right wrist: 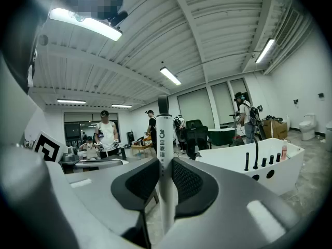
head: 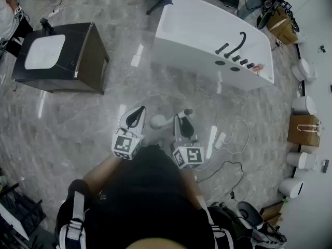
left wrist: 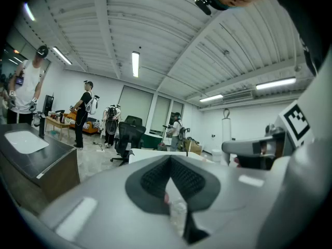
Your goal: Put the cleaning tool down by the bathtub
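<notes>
The cleaning tool (right wrist: 164, 139) is a white printed handle with a dark tip, standing upright between my right gripper's pads. From the head view the tool (head: 158, 121) shows a round white head at the left and a dark end near my right gripper (head: 182, 119), which is shut on the handle. It hangs above the grey floor, short of the white bathtub (head: 202, 32) with its black faucet (head: 239, 41). In the right gripper view the bathtub (right wrist: 259, 173) stands ahead to the right. My left gripper (head: 137, 113) is beside it, its fingertips (left wrist: 155, 173) meeting with nothing between them.
A dark vanity cabinet (head: 88, 61) with a white basin stands at the left. Cables and a power strip (head: 212, 139) lie on the floor to the right. A paper bag (head: 303, 129) and white fixtures line the right wall. Several people stand far off.
</notes>
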